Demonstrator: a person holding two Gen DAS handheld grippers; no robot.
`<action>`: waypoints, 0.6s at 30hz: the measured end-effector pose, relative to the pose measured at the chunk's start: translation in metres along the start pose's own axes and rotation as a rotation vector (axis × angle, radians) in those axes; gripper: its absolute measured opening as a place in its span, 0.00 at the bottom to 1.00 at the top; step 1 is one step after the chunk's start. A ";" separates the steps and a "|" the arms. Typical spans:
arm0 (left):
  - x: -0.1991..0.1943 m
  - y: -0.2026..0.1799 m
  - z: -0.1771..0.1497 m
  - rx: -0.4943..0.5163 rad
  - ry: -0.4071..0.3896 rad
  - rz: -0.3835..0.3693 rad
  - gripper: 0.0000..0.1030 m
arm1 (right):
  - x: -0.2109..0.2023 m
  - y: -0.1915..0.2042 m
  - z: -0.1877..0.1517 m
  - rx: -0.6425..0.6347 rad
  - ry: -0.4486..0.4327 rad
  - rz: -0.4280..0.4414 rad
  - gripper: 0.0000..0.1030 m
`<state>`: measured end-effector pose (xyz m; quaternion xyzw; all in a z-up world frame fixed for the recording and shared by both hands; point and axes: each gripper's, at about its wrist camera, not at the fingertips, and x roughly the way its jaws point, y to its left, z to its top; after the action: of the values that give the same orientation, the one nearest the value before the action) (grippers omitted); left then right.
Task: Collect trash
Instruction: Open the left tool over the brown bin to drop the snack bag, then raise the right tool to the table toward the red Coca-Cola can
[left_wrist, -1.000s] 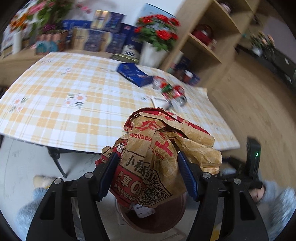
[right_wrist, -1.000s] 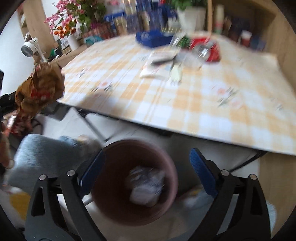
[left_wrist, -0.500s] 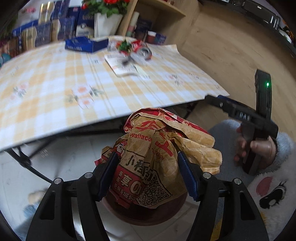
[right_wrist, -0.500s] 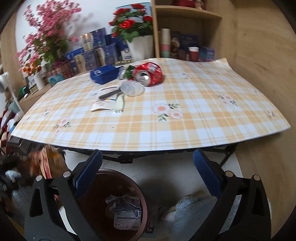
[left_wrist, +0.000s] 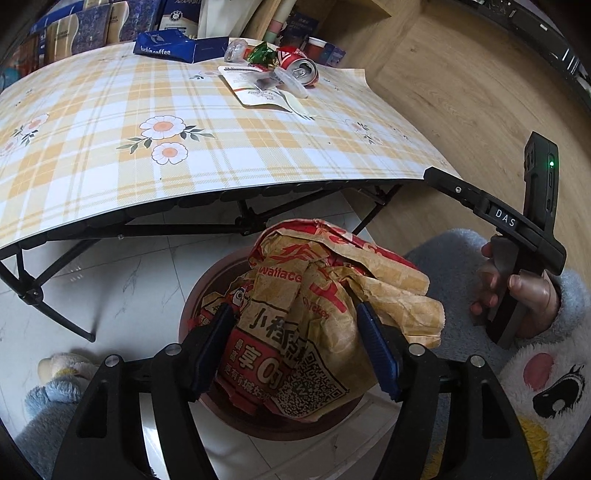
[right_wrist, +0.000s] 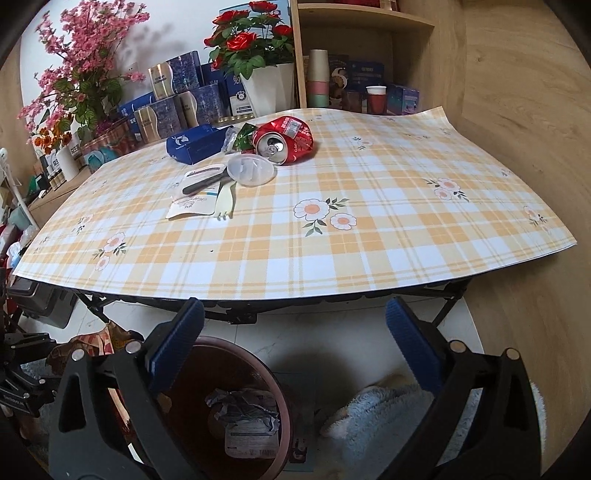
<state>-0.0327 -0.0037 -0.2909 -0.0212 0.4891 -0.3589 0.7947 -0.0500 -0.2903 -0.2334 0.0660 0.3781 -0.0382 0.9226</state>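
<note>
The left gripper (left_wrist: 295, 343) has its blue fingers (left_wrist: 212, 345) opening around a crumpled Wallace paper bag (left_wrist: 325, 314), the pads still against its sides, right above the brown waste bin (left_wrist: 207, 295) on the white floor beside the bench (left_wrist: 110, 155). On the bench's far side lie a blue coffee box (right_wrist: 195, 144), a white pouch (right_wrist: 192, 201), a clear lid (right_wrist: 251, 170) and a crushed red can (right_wrist: 286, 138). The right gripper (right_wrist: 295, 343) hangs wide open with nothing between its fingers, above the bin, where crumpled paper (right_wrist: 243, 417) lies
</note>
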 end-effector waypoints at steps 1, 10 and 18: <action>0.001 0.000 0.001 0.001 0.000 0.003 0.68 | 0.000 0.000 0.000 0.001 0.002 0.000 0.94; -0.013 0.003 0.002 -0.035 -0.082 0.109 0.89 | 0.002 0.000 0.000 0.001 0.016 0.002 0.94; -0.026 0.025 0.003 -0.140 -0.134 0.173 0.90 | 0.003 0.000 -0.001 0.007 0.020 0.004 0.94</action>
<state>-0.0235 0.0289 -0.2795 -0.0583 0.4589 -0.2518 0.8501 -0.0480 -0.2908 -0.2362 0.0706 0.3871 -0.0369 0.9186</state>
